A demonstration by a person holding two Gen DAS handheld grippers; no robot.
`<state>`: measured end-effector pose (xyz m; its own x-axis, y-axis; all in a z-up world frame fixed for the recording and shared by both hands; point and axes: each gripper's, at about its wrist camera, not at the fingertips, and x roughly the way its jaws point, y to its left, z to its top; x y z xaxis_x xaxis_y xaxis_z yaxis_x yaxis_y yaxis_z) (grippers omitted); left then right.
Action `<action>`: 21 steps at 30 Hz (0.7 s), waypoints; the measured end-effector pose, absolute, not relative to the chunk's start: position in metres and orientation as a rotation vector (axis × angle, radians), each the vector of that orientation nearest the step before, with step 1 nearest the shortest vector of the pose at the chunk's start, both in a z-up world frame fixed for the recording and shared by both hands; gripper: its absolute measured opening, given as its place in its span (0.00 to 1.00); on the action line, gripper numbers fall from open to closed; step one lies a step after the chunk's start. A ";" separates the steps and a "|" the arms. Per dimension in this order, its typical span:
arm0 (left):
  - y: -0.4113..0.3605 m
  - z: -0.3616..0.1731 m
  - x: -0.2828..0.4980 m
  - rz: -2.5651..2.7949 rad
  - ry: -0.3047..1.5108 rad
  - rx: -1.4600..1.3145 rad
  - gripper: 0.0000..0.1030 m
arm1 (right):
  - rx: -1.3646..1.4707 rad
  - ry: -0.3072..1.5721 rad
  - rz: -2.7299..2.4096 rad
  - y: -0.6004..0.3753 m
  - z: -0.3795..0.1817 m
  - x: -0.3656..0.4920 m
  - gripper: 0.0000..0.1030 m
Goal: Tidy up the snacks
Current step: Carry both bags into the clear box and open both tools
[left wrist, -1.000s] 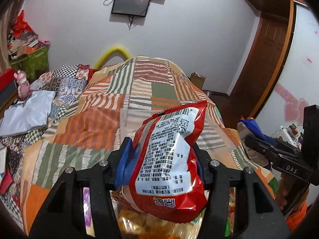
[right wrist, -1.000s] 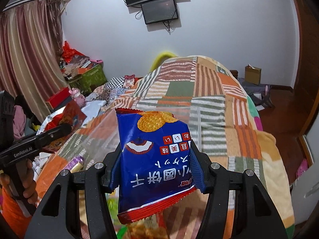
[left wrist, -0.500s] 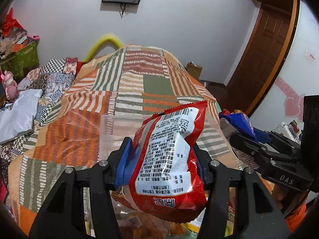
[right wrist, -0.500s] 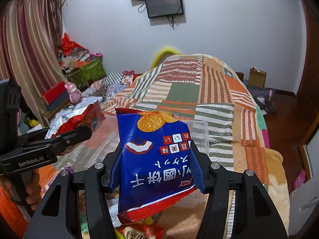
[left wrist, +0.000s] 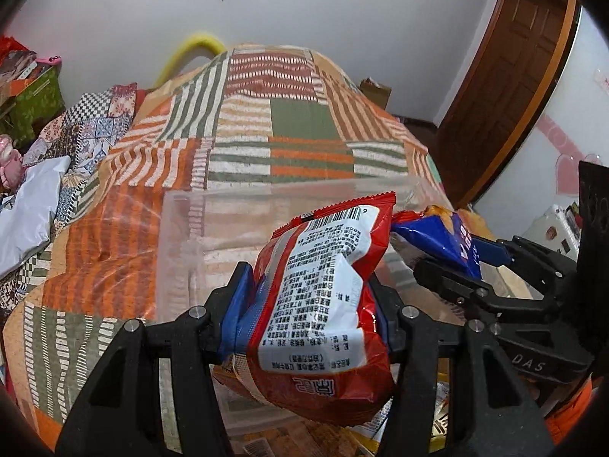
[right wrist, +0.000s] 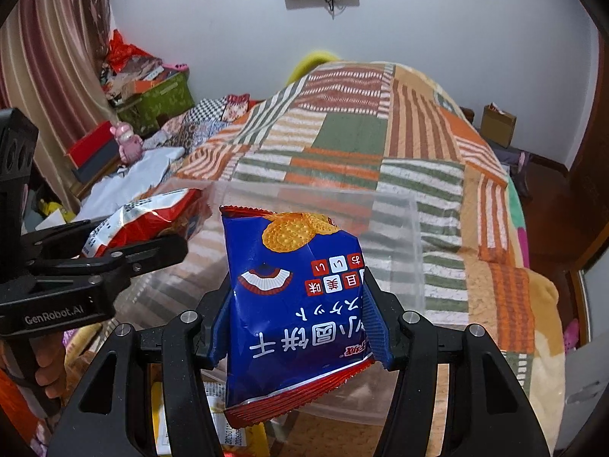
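Left wrist view: at lower centre of the frame, the left tool (left wrist: 310, 304) is clamped on a red snack bag (left wrist: 323, 304), its blue pads pressing the bag's sides and the printed white back panel facing the camera. Behind the bag, at mid-frame, stands a clear plastic bin (left wrist: 182, 228) on a patchwork bedspread (left wrist: 297, 122). At right, the right tool (left wrist: 472, 262) grips a blue snack bag (left wrist: 437, 236) near the bin's right wall.

Right wrist view: at lower centre, the right tool (right wrist: 295, 320) is closed on the blue snack bag (right wrist: 293, 304), which stands upside down between its pads, print inverted. The clear plastic bin (right wrist: 399, 236) lies just beyond it on the patchwork bedspread (right wrist: 354, 129). At left, the left tool (right wrist: 152, 243) holds the red snack bag (right wrist: 148, 221) over the bin's left edge.
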<state>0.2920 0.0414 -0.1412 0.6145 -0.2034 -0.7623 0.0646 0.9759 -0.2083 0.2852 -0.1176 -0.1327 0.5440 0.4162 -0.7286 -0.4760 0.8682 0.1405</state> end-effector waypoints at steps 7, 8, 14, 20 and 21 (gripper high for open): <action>0.037 -0.151 0.297 -0.155 0.964 -0.148 0.56 | -0.089 0.886 0.532 -0.114 -0.138 0.289 0.55; 0.037 -0.153 0.297 -0.152 0.971 -0.148 0.56 | -0.085 0.893 0.532 -0.114 -0.139 0.290 0.55; 0.037 -0.156 0.297 -0.145 0.993 -0.153 0.60 | -0.088 0.916 0.523 -0.112 -0.142 0.291 0.55; 0.040 -0.149 0.289 -0.150 0.983 -0.184 0.61 | -0.088 0.905 0.537 -0.116 -0.135 0.283 0.62; 0.040 -0.146 0.287 -0.151 0.977 -0.188 0.61 | -0.089 0.893 0.535 -0.118 -0.131 0.281 0.63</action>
